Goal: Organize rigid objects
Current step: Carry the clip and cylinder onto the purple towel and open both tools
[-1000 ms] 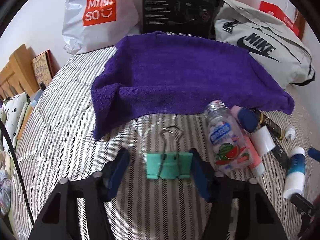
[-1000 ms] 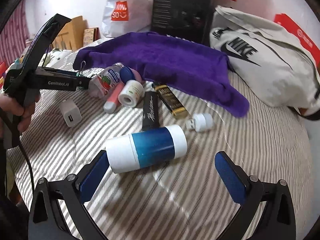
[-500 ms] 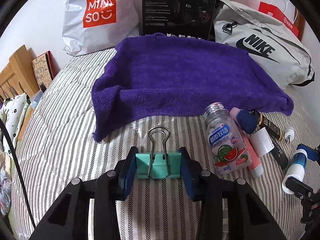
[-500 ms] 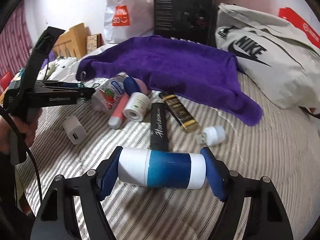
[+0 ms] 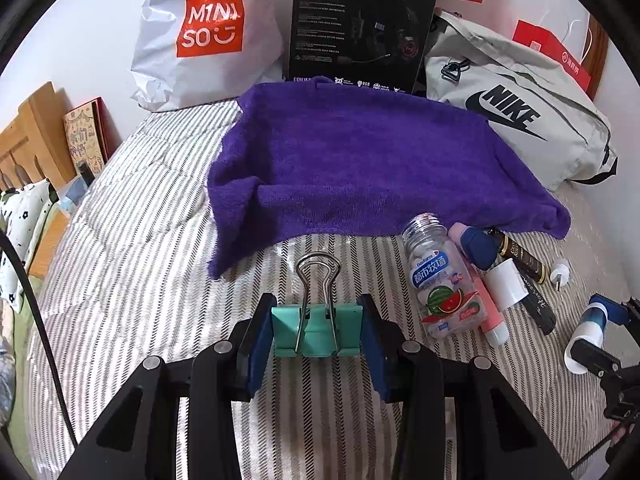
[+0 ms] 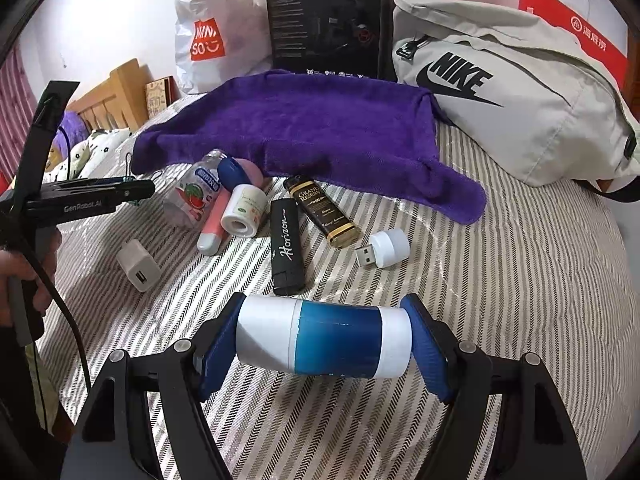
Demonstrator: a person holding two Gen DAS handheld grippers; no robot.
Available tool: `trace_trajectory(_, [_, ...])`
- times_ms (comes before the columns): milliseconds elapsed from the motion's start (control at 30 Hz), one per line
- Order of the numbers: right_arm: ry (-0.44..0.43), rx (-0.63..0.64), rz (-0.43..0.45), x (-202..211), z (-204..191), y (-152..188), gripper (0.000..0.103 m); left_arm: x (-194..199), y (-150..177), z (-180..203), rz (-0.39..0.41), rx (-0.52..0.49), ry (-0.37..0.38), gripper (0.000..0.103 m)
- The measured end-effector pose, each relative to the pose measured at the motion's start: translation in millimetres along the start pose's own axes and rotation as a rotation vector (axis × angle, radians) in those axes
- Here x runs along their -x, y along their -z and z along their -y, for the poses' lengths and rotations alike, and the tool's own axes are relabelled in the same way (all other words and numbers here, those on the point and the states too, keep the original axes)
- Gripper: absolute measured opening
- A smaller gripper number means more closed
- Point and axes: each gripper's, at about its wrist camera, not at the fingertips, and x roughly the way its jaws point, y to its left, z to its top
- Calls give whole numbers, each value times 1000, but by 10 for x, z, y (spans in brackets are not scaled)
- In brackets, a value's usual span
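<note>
Binder clip (image 5: 317, 330) and blue-white tube (image 6: 324, 337) sit clenched in left and right jaws, beside scattered bottles (image 6: 192, 196) below purple towel (image 6: 304, 128).

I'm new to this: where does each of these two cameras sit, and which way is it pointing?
Left wrist: sits on the left gripper, looking along its fingers, shut on a teal binder clip, toward the purple towel; no hand shows.
Right wrist: sits on the right gripper, shut on a blue and white tube, facing the same towel; the person's hand holds the left gripper at the left edge.
Both views share: towel, watermelon bottle, Nike bag.
</note>
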Motion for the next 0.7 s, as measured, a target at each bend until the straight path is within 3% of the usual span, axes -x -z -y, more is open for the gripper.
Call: trace_trajectory(700, [15, -54, 17, 123, 96, -482, 76, 410, -395, -40, 66, 13, 54, 39])
